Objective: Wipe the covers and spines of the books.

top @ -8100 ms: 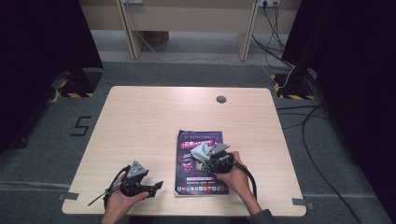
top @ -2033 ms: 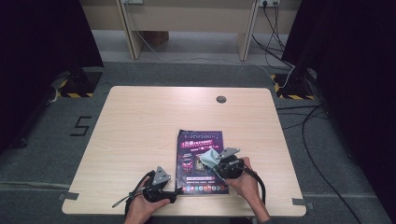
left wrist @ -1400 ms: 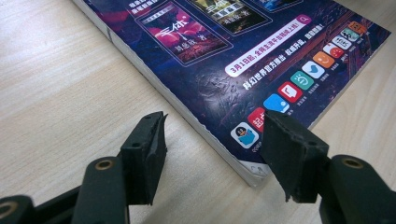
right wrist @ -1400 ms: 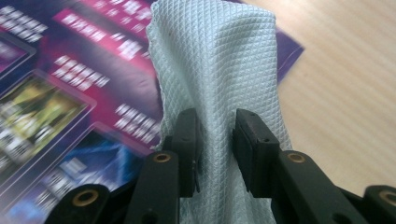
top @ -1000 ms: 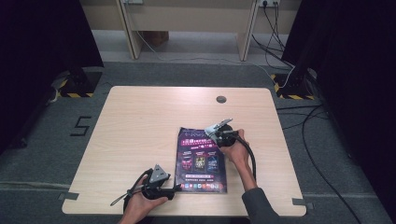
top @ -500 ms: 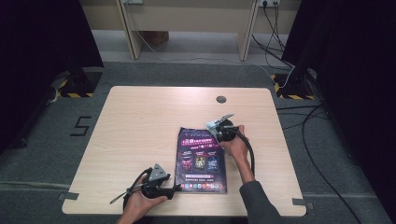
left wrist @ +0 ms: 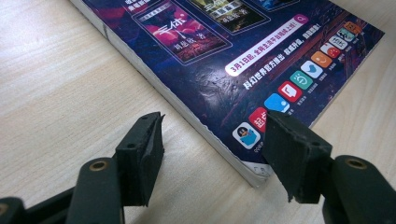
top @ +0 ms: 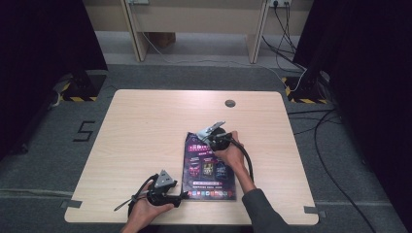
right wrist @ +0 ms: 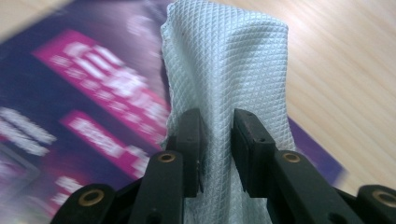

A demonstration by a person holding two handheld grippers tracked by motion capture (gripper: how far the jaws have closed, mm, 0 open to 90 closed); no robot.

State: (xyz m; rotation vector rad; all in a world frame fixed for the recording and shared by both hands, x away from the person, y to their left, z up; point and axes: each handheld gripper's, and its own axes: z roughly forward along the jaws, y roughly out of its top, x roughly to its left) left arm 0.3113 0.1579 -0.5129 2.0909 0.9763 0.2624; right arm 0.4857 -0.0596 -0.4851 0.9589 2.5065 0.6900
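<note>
**Cloth pinched over top of magazine; left tool gaping at its lower corner**

Surface (top: 145, 126): pale wood-grain top, with a magazine (top: 209, 167) lying flat on it near the person's edge, right of centre. Dark purple cover, pink lettering, a row of small coloured icons along its near edge.

Right tool (top: 206, 133): held in the right hand (top: 229, 153) over the far end of the magazine, cable trailing back along the forearm. In the right gripper view the two black jaws are closed on a pale grey-blue cloth (right wrist: 229, 74) with a fine diamond weave; the pads press it from both sides and the fabric rises between and beyond them in a loose fold. Under the cloth lies the magazine's pink-lettered cover, blurred, with bare wood to one side of it. Whether the cloth rests on the cover I cannot tell.

Left tool (top: 180, 195): held in the left hand (top: 148, 208) at the near left corner of the magazine. In the left gripper view its jaws stand apart, nothing clamped. One jaw sits over bare wood just beside the magazine's edge; the other hangs above the corner of the cover by the icon row. The page edges show between the two jaws.

The two tools are well apart, at opposite ends of the magazine.
</note>
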